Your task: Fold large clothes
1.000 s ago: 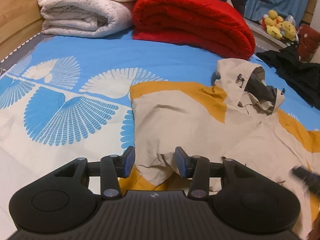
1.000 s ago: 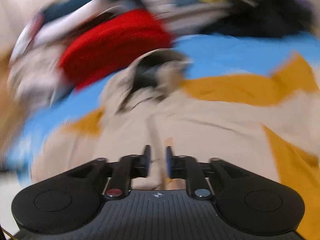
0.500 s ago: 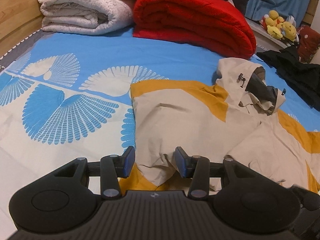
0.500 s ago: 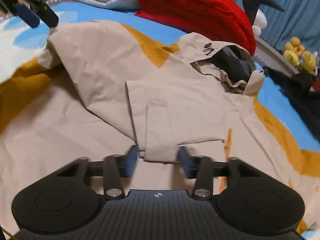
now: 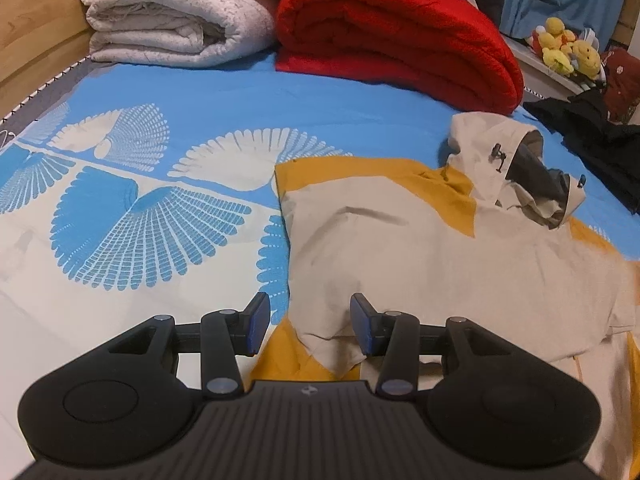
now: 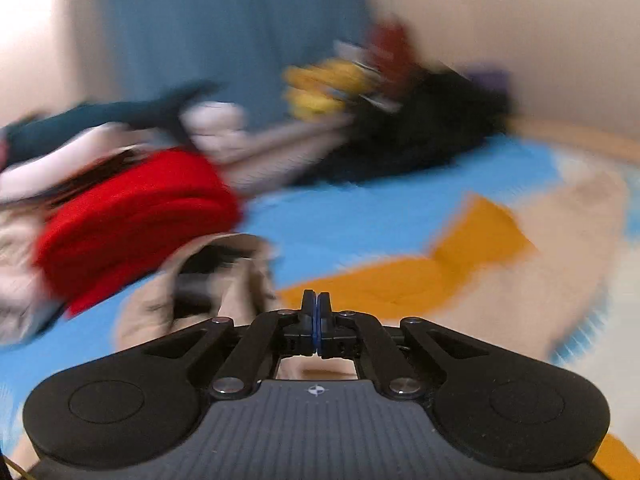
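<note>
A beige and mustard hooded jacket (image 5: 420,248) lies on the blue and white bed sheet (image 5: 160,216), its left sleeve folded across the body and its hood (image 5: 516,168) toward the far right. My left gripper (image 5: 308,324) hovers low over the jacket's near left corner. Its jaws stand apart with a fold of beige fabric lying loosely between them. The right wrist view is blurred by motion. There my right gripper (image 6: 316,312) is shut, pads together with nothing in them, above the jacket (image 6: 500,280) near its hood (image 6: 216,272).
A rolled red blanket (image 5: 392,32) and a folded white blanket (image 5: 176,12) lie at the head of the bed. Black clothes (image 5: 600,140) and yellow plush toys (image 5: 568,48) sit at the far right. A wooden bed frame (image 5: 32,40) runs along the left.
My right gripper has let go of the folded sleeve, shut its jaws and swung away toward the hood. It has left the left wrist view. The left gripper has stayed still.
</note>
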Demonstrator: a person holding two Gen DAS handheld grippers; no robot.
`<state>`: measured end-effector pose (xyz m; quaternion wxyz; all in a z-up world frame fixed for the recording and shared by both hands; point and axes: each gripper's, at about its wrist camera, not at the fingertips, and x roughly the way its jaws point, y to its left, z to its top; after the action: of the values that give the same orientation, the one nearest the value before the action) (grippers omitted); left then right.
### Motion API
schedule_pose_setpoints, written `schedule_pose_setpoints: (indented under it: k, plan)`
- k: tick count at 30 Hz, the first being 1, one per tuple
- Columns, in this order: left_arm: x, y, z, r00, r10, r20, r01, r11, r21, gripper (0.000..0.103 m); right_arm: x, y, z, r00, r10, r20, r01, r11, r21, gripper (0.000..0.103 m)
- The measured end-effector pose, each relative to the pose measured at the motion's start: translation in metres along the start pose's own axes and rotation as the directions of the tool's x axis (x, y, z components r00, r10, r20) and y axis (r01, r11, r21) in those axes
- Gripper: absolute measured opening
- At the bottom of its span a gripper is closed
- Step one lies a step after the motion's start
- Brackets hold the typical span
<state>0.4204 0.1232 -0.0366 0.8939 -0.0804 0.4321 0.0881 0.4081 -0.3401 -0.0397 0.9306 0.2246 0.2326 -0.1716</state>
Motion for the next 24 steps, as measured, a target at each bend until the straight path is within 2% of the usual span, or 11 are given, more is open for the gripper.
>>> schedule_pose_setpoints:
  k: [1, 3, 4, 6, 9, 11, 14, 16, 18, 21, 24]
  plan:
    - [0.001, 0.000, 0.000, 1.000, -0.001, -0.001, 0.001, 1.000, 0.002, 0.049, 0.004, -0.012, -0.002, 0.998, -0.056, -0.008, 0.056, 0.997, 0.044, 0.004]
    - [0.003, -0.001, -0.001, 1.000, 0.002, -0.002, -0.002, 1.000, 0.007, 0.049, 0.014, -0.023, -0.007, 0.996, -0.027, -0.080, 0.036, 0.994, 0.108, 0.010]
    - [0.004, 0.000, -0.001, 1.000, 0.004, -0.003, -0.004, 1.000, 0.006, 0.049, 0.023, -0.027, -0.011, 0.989, 0.027, -0.144, -0.005, 0.989, 0.149, 0.017]
    - [0.007, 0.000, -0.002, 1.000, 0.006, -0.006, -0.005, 1.000, 0.006, 0.049, 0.037, -0.032, -0.023, 0.962, 0.132, -0.239, -0.074, 0.969, 0.238, 0.045]
    - [0.010, -0.001, -0.002, 1.000, 0.008, -0.014, -0.008, 1.000, 0.011, 0.049, 0.061, -0.036, -0.045, 0.891, 0.260, -0.371, -0.118, 0.924, 0.363, 0.045]
    - [0.012, -0.001, -0.003, 1.000, 0.008, -0.016, -0.007, 1.000, 0.018, 0.049, 0.071, -0.040, -0.057, 0.870, 0.280, -0.406, -0.099, 0.905, 0.413, 0.046]
    - [0.015, 0.000, -0.003, 1.000, 0.015, -0.021, -0.014, 1.000, 0.016, 0.049, 0.076, -0.033, -0.058, 0.875, 0.301, -0.379, -0.140, 0.908, 0.396, 0.043]
    - [0.017, 0.001, -0.003, 0.999, 0.021, -0.026, -0.021, 1.000, 0.015, 0.049, 0.081, -0.031, -0.054, 0.872, 0.322, -0.370, -0.161, 0.901, 0.404, 0.028]
    - [0.019, 0.001, -0.003, 0.999, 0.027, -0.028, -0.027, 1.000, 0.015, 0.049, 0.083, -0.033, -0.052, 0.880, 0.320, -0.352, -0.172, 0.904, 0.391, 0.006]
    - [0.022, 0.001, -0.002, 0.999, 0.035, -0.029, -0.035, 0.999, 0.017, 0.049, 0.049, -0.033, -0.032, 0.937, 0.284, -0.205, -0.208, 0.922, 0.327, 0.003]
    - [0.028, -0.001, -0.003, 0.999, 0.032, -0.043, -0.031, 0.999, 0.029, 0.049, 0.023, -0.027, -0.009, 0.967, 0.235, -0.096, -0.204, 0.945, 0.254, 0.003]
